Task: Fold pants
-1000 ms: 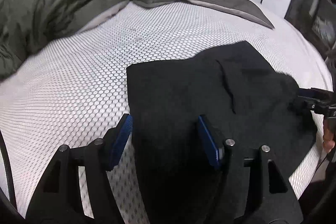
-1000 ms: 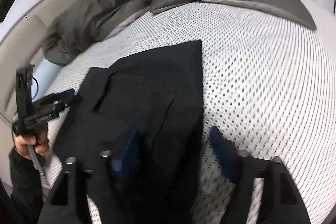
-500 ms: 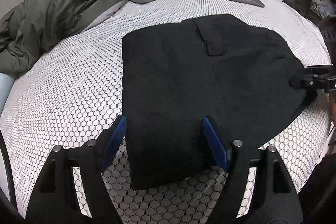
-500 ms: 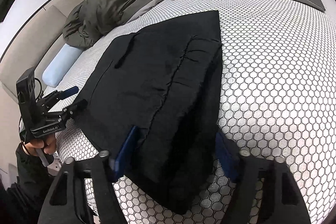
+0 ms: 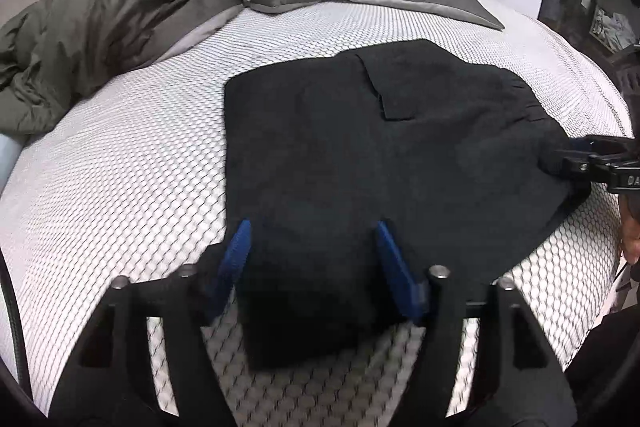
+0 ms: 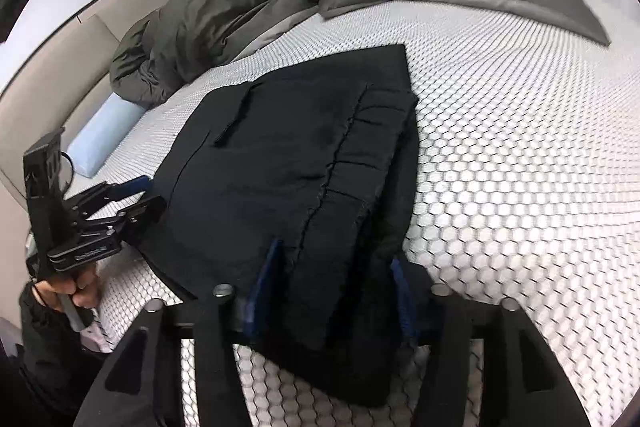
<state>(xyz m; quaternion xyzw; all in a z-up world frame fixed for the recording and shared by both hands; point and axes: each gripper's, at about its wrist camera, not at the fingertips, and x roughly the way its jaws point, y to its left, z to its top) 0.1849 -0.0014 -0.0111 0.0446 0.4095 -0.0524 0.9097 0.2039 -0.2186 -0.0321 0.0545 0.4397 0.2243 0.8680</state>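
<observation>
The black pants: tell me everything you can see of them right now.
The pants are black, of a soft matte cloth, folded into a flat, layered wedge on the honeycomb-patterned mattress. A pocket flap and a gathered elastic waistband show on top. Each near corner lies between the blue pads of an open gripper, the left gripper and the right gripper; neither visibly clamps.

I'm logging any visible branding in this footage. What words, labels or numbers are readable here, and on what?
"DA": white letters on the right claw body at the left wrist view's right edge; the rest is cut off.
White lettering on the left claw bar, seen in the right wrist view: too small and blurred to read.
Black pants, duvet, honeycomb mattress cover: no text visible.
</observation>
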